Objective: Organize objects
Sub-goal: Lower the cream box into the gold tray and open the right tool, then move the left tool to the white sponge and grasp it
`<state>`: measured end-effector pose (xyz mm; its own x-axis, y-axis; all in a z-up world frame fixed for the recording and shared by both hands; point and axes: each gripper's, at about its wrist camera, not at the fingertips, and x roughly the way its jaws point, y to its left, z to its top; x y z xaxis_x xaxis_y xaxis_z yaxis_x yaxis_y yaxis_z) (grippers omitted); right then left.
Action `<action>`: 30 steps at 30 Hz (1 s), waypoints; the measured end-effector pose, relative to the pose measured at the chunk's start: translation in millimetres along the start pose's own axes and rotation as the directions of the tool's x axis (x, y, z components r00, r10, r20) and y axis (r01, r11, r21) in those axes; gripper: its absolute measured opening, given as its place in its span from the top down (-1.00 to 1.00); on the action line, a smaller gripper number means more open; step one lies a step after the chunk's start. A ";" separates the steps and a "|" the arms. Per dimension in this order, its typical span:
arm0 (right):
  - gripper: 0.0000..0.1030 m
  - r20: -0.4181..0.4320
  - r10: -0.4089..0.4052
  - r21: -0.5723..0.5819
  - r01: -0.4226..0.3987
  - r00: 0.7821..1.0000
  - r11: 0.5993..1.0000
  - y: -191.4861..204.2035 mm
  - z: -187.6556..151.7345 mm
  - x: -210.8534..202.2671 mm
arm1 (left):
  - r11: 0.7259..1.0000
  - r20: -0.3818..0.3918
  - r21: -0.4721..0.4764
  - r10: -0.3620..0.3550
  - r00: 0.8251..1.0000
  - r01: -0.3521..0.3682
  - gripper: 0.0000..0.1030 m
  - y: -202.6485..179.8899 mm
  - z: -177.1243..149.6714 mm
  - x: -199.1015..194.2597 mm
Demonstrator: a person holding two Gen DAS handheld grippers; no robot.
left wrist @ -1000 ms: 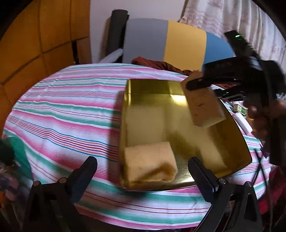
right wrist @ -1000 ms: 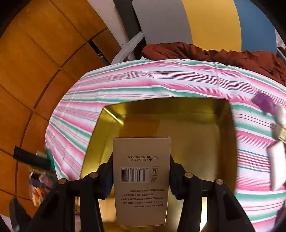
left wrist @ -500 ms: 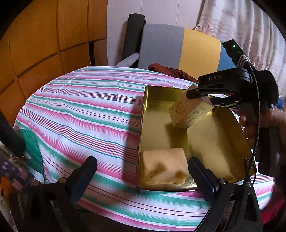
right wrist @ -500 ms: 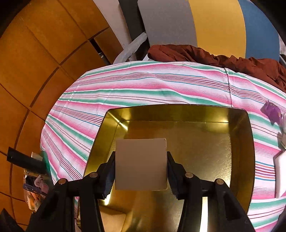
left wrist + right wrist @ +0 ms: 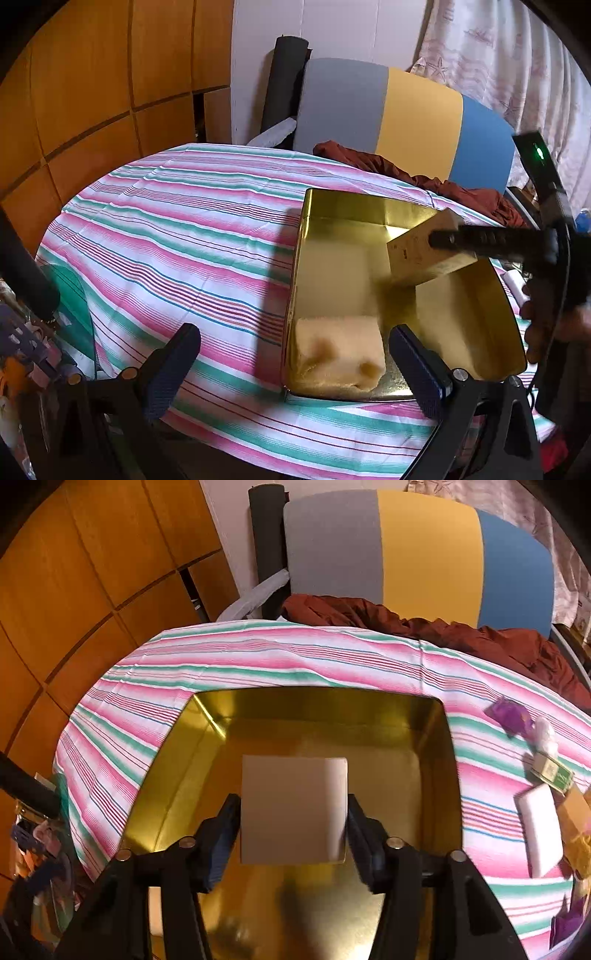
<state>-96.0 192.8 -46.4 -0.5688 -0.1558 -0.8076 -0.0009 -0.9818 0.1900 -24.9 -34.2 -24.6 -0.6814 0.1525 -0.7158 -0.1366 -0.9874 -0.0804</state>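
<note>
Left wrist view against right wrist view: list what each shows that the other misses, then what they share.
Only the left wrist view shows the yellow sponge in the tin's near corner. Only the right wrist view shows the small items lying on the cloth right of the tin. Both show the gold tin, the striped tablecloth and the cardboard box between the opening jaws of the right gripper.

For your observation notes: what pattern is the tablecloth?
Tablecloth: pink, green and white stripes; left wrist view.
</note>
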 end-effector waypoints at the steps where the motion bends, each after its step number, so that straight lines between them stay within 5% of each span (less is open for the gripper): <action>1: -0.28 0.006 -0.003 0.005 0.003 1.000 1.000 -2.0 -3.9 -2.2 | 1.000 0.003 -0.001 -0.001 1.000 0.001 -0.99 0.0 -0.2 -0.8; 9: -0.41 0.102 -0.086 0.031 0.083 0.991 0.996 -26.1 -39.9 -32.9 | 1.000 0.003 -0.018 0.001 1.000 -0.001 -0.99 -0.7 1.3 -1.5; 18: -0.44 0.171 -0.206 0.128 0.186 0.963 0.974 -75.9 -70.3 -73.2 | 0.995 -0.011 -0.020 -0.097 0.995 0.097 -0.99 -14.1 6.5 1.7; 30: -0.44 0.038 -0.327 0.288 0.303 0.944 0.908 -180.3 -122.6 -116.2 | 0.959 -0.013 0.135 -0.250 0.968 0.249 -1.00 -85.6 34.8 -8.1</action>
<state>71.1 374.6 -55.2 -0.5680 0.1778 -0.8036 -0.4103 -0.9076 0.0891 -32.8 50.5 12.2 -0.6160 0.3936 -0.6824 -0.3980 -0.9030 -0.1617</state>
